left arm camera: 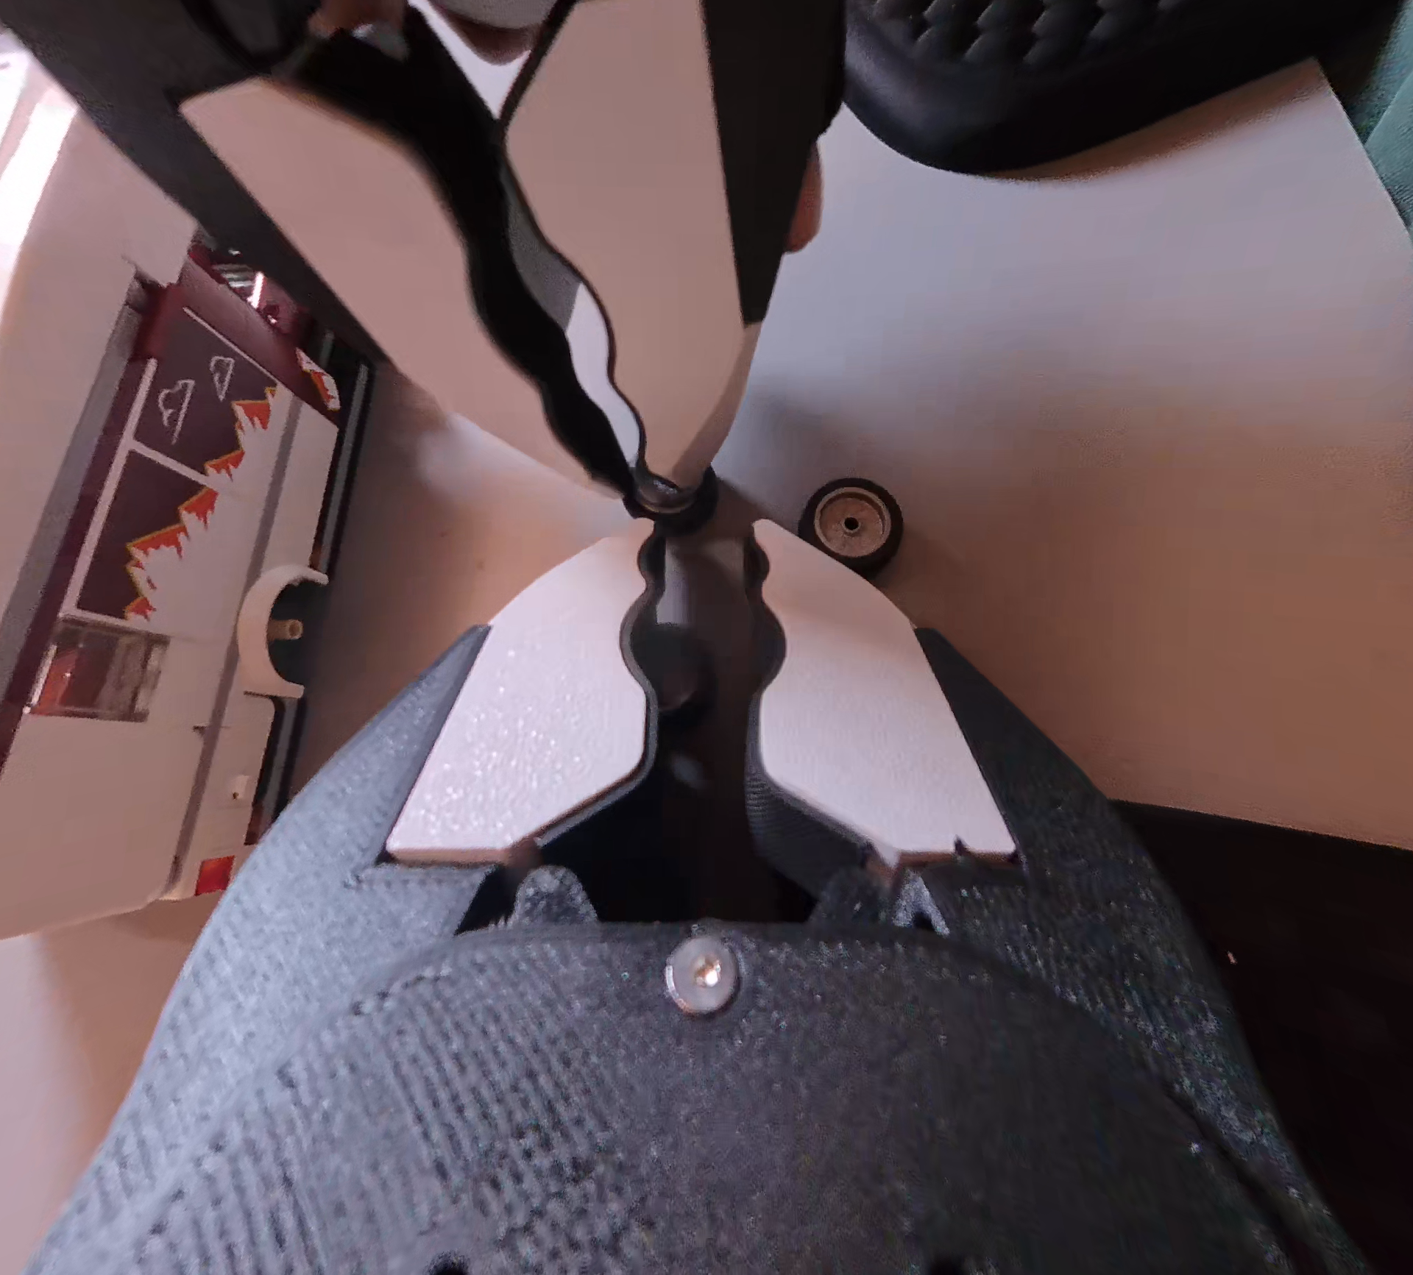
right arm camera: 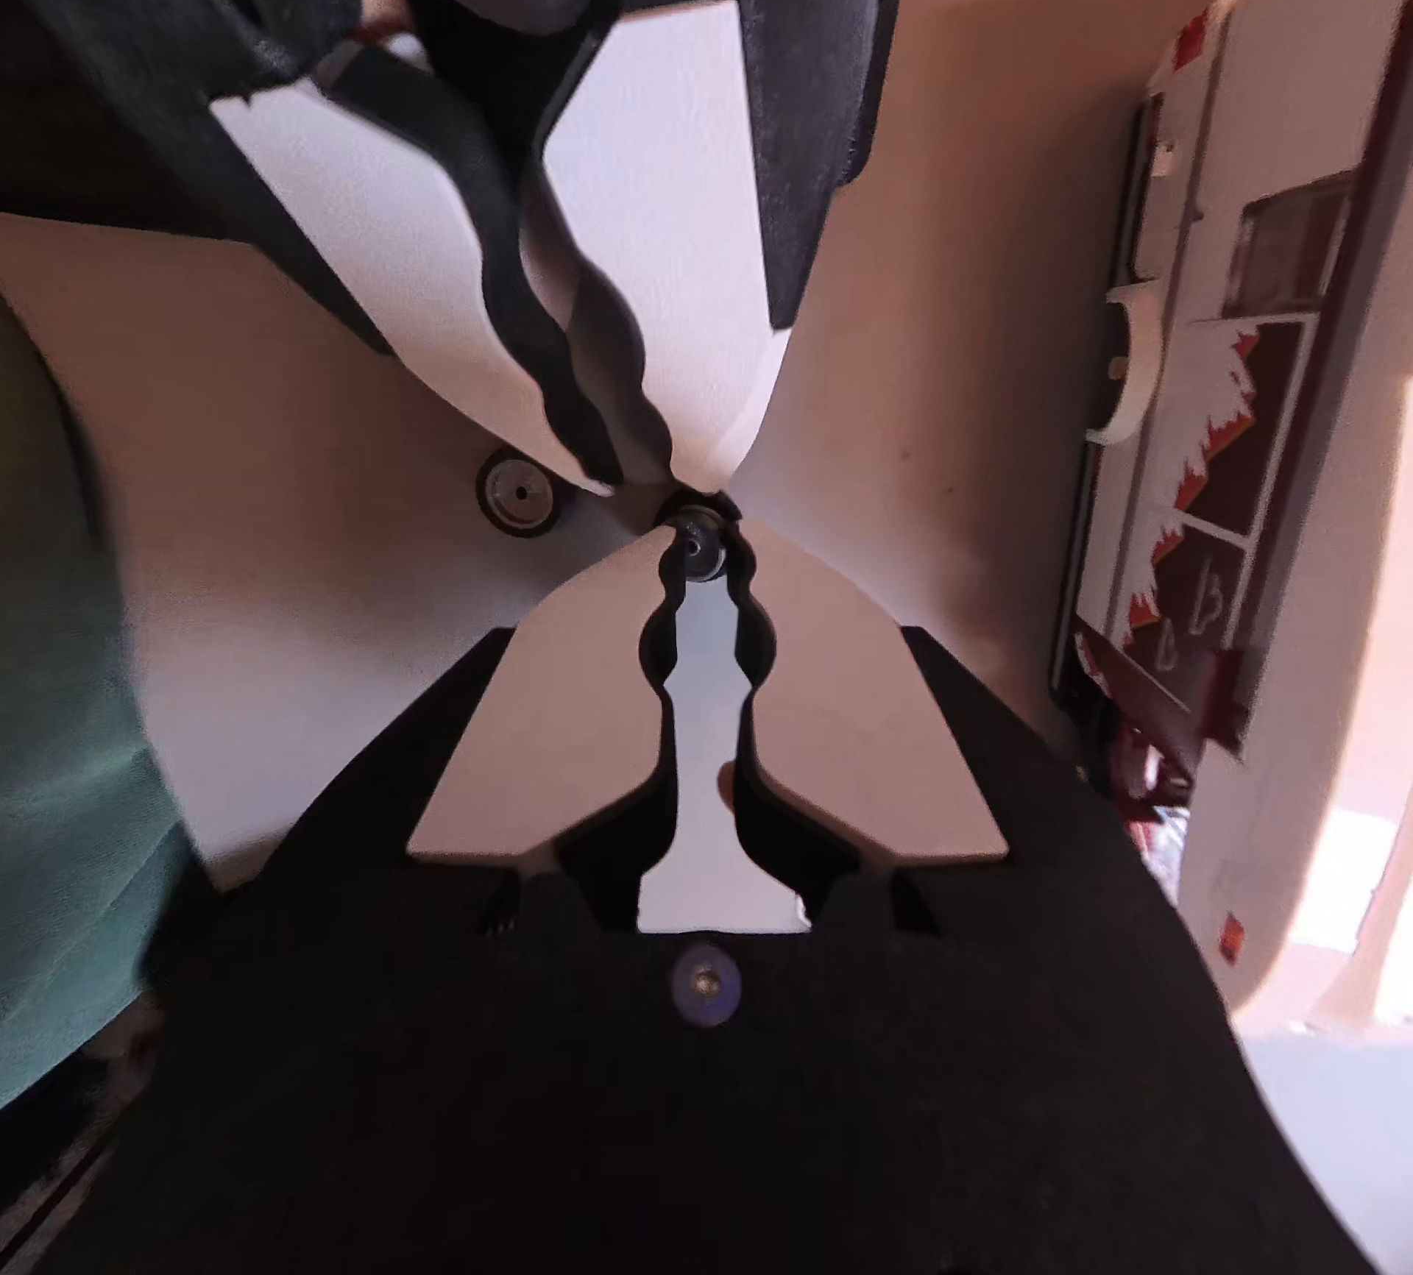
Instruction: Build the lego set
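Now, table (left arm camera: 1070, 359): white and smooth, lit warm; its edge runs at 4 o'clock in the left wrist view, with dark floor behind it.
Room: a black mesh chair part (left arm camera: 1109, 0) at 1 o'clock in the left wrist view; a teal cloth (right arm camera: 61, 703) at 9 o'clock in the right wrist view.
Toy vehicle (left arm camera: 191, 550): white and dark red with flame pattern, lying at 9 o'clock in the left wrist view and at 3 o'clock in the right one; one wheel arch (left arm camera: 279, 634) is bare.
Small wheel (right arm camera: 700, 543): black tyre, metal hub, at the centre above the table, where both grippers meet.
Right gripper (right arm camera: 700, 550): its tongs are clamped on the small wheel from both sides.
Left gripper (left arm camera: 703, 535): tongs a little apart, tips right at the small wheel; pressing or not, I cannot tell.
Second wheel (left arm camera: 850, 526): lies flat on the table just beside the fingertips, at 3 o'clock of them.
Only the left view: the chair part and the floor.
Only the right view: the hub hole of the held wheel.
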Demonstrator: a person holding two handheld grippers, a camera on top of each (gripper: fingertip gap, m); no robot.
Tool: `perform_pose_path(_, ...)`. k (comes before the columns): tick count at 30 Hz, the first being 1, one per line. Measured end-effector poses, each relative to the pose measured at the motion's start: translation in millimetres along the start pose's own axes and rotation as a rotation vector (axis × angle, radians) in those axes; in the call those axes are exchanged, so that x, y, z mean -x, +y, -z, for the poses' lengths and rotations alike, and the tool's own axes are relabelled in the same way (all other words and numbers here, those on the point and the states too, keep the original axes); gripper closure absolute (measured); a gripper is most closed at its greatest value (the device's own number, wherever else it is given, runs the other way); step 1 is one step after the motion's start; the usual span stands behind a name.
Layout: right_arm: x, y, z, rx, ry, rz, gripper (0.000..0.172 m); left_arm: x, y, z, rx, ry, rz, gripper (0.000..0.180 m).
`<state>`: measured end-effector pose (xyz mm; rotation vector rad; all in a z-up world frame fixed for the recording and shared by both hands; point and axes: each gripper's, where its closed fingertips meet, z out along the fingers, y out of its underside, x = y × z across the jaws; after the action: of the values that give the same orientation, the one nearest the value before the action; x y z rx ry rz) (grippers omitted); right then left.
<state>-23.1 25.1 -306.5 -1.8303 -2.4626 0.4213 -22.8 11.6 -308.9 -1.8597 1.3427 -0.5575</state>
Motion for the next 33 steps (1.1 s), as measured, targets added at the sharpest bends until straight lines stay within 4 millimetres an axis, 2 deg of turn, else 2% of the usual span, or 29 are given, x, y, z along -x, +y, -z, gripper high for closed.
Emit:
perform_pose_path(1, -2, 0, 1, -0.035, 0.030, 0.018, 0.161, 1, 0, 0, 0.000, -0.001, 0.004, 0.161)
perform_pose_path(4, 1, -1, 4, -0.127, 0.063, 0.041, 0.155, 5, 1, -1, 0.005, -0.007, 0.028, 0.152)
perform_pose_path(6, -5, 1, 9, -0.160, 0.141, 0.082, 0.155, 7, -1, 0, -0.004, -0.012, 0.033, 0.150)
perform_pose_path(11, 8, -5, 20, -0.244, 0.157, 0.133, 0.159, 9, -4, -6, -0.003, 0.002, 0.011, 0.146)
perform_pose_path(16, 16, -13, 28, -0.444, 0.074, -0.005, 0.162, -2, -20, -3, -0.075, 0.077, -0.019, 0.153)
perform_pose_path(21, 17, -20, 48, -0.690, 0.155, -0.039, 0.162, -1, -35, 13, -0.181, 0.137, 0.107, 0.154)
perform_pose_path(25, 25, -19, 66, -0.798, 0.335, 0.101, 0.159, -3, -43, 20, -0.229, 0.191, 0.221, 0.154)
perform_pose_path(29, 37, -14, 68, -0.791, 0.460, 0.226, 0.146, -11, -59, 28, -0.341, 0.311, 0.386, 0.154)
perform_pose_path(33, 44, -14, 76, -0.798, 0.589, 0.338, 0.143, -16, -69, 30, -0.378, 0.383, 0.472, 0.154)
